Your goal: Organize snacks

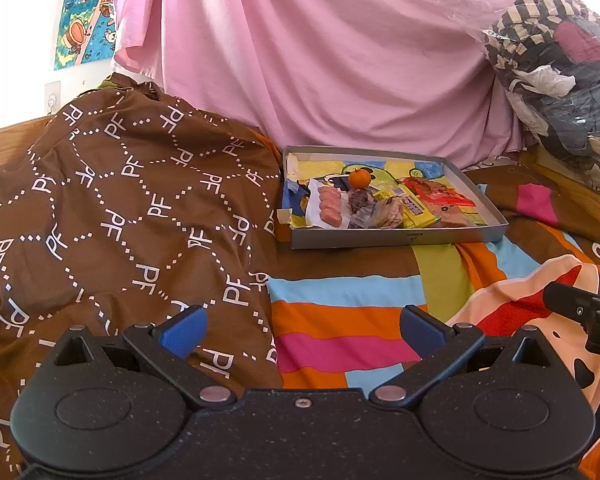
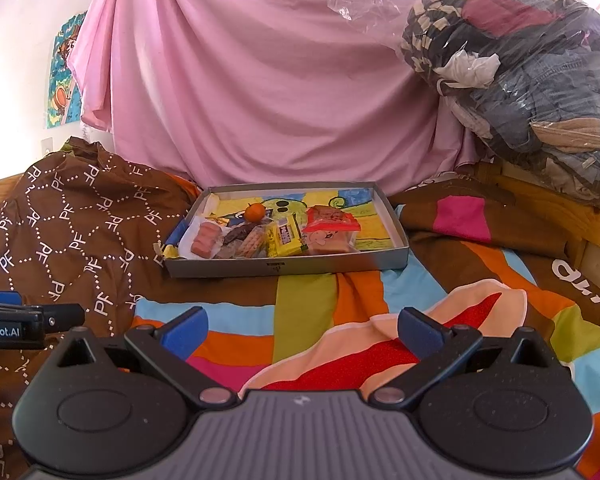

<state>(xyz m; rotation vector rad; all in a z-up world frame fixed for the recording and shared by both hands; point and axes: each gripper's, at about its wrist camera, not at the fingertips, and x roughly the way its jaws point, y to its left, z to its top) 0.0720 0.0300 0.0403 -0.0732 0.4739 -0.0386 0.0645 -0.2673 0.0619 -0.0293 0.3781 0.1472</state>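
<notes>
You hold both tools low over the bed, well back from the snacks. Your left hand-held gripper (image 1: 303,330) has its blue pads spread wide with nothing between them, and your right hand-held gripper (image 2: 303,332) is the same: spread and holding nothing.

All the snacks that the pictures show lie inside the shallow grey box (image 2: 284,267), which stands on the striped bedcover (image 1: 340,320) in front of the pink sheet (image 1: 340,60). From the left you find a pack of pink sausages (image 1: 330,205), then a dark wrapped piece (image 2: 236,234) and a clear pack of wafer-like biscuits (image 2: 253,242). After these come a yellow packet (image 2: 286,240) and a red bag (image 2: 332,224) on top of a brownish pack. A small orange fruit (image 1: 359,178) sits just behind them, toward the middle of the box.

The packs stand in one rough row along the near wall, touching and partly overlapping each other; the far half of the box is bare. I see no snack on the bedcover or on the brown blanket (image 1: 120,200).

This fits two stages, in my judgement. Either the snacks are already collected and lined up and the work is nearly finished, or they are a loose heap that waits for sorting. The pictures do not settle which one.
</notes>
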